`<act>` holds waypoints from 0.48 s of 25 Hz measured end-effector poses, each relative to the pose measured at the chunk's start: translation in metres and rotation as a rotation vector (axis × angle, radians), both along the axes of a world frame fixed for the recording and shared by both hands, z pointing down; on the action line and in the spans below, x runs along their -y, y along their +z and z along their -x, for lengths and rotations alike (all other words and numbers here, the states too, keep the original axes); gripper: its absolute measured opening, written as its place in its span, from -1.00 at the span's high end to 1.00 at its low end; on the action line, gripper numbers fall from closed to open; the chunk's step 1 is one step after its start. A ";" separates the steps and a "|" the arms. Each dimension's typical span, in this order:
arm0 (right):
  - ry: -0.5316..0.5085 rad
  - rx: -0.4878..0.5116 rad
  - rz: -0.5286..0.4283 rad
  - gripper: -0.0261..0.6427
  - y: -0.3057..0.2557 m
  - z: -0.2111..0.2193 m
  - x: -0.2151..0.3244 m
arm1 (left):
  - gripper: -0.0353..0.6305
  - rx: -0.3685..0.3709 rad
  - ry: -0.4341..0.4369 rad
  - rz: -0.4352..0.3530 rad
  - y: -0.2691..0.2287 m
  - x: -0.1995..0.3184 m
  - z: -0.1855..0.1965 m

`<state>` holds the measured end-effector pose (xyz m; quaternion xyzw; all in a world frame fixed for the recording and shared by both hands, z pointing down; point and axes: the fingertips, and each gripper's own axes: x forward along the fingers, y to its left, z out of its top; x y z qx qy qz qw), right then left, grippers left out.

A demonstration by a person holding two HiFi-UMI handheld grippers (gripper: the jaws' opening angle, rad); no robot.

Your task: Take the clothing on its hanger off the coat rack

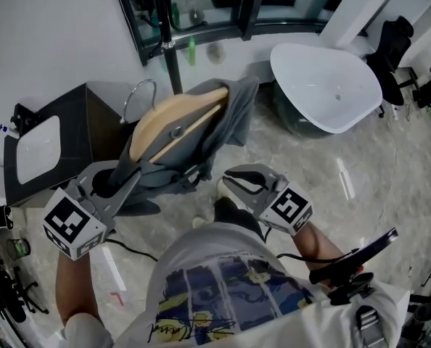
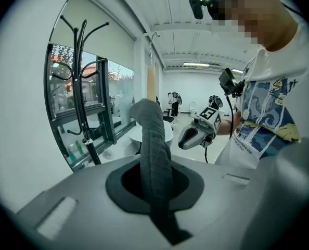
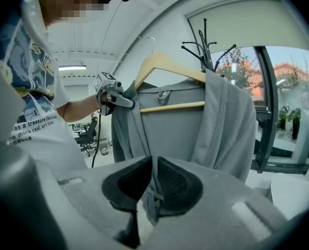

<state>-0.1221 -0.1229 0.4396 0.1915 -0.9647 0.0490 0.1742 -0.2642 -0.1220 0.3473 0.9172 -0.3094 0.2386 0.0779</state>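
t-shirt (image 1: pixel 215 267): closest thing to the head cam, white with a blue print. The cursive line along the hem is too squiggly to read from up here. The right gripper view catches bits of small print on the side, "a treasure" and "more real art than", and folds cut off the rest.
left tool (image 2: pixel 154 184): clenched on a bunched-up strip of the grey garment (image 2: pixel 153 139), which runs straight up out of the closed jaws. In the head view its tips are buried in fabric.
right tool (image 3: pixel 152 184): jaws pinched on a thin hem edge of the same garment.
marker cubes (image 1: pixel 74 223): just black-and-white squares, no actual writing.
hanger (image 3: pixel 165 64): wooden, still carrying the garment, up in the air between the two tools. One shoulder is bare wood, the other end is hidden under cloth.
hook (image 3: pixel 150 39): metal, clear of the rack and apart from its prongs.
coat rack (image 3: pixel 206 48): dark pole with curved prongs by the window, behind the garment. Its top is cut off in the head view.
green bottle (image 1: pixel 191 49): on the sill by the rack pole, label way too small to read.
tub (image 1: pixel 324 85): white, on the floor past the garment, no brand visible.
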 end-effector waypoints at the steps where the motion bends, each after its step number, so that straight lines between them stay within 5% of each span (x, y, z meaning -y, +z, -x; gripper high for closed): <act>1: -0.006 -0.002 -0.004 0.82 -0.001 0.002 -0.004 | 0.90 -0.007 -0.005 0.004 0.001 -0.008 0.003; 12: -0.082 -0.016 -0.017 0.91 -0.001 0.013 -0.032 | 0.90 -0.004 -0.020 0.017 0.018 -0.057 0.000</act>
